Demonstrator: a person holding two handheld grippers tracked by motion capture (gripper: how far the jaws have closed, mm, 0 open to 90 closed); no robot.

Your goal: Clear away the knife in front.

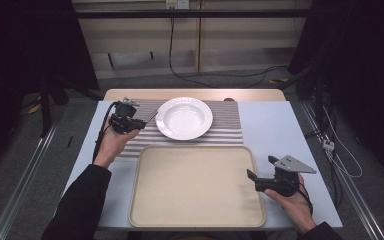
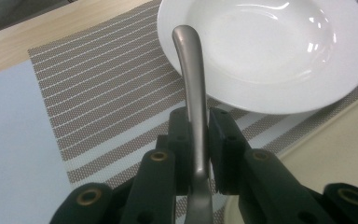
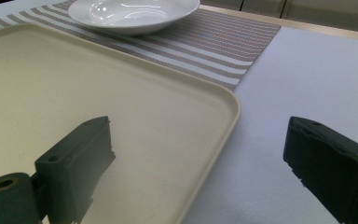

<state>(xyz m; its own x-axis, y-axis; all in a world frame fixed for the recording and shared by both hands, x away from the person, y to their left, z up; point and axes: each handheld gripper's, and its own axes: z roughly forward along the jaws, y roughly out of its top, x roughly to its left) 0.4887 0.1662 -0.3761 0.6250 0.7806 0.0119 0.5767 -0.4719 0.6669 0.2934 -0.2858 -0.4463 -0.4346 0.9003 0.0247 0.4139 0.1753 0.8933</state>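
My left gripper (image 1: 139, 124) (image 2: 198, 119) is shut on a grey metal cutlery piece (image 2: 189, 60) (image 1: 151, 118). Its curved handle end sticks out past the jaws toward the near left rim of the white deep plate (image 1: 184, 118) (image 2: 270, 46) (image 3: 135, 11); its working end is hidden behind the gripper. The plate sits bare on a striped placemat (image 1: 225, 125) (image 2: 107, 84) (image 3: 233, 46). My right gripper (image 1: 260, 167) (image 3: 198, 140) stands open and holds nothing, with one jaw over the right edge of the beige tray (image 1: 195, 185) (image 3: 74, 84) (image 2: 335, 140) and the other over the tabletop.
The tray lies at the front middle of the pale blue tabletop (image 1: 280, 125) (image 3: 317, 79), just in front of the placemat. A wooden strip (image 1: 130, 94) runs along the table's far edge. Cables trail on the floor at the right (image 1: 340, 155).
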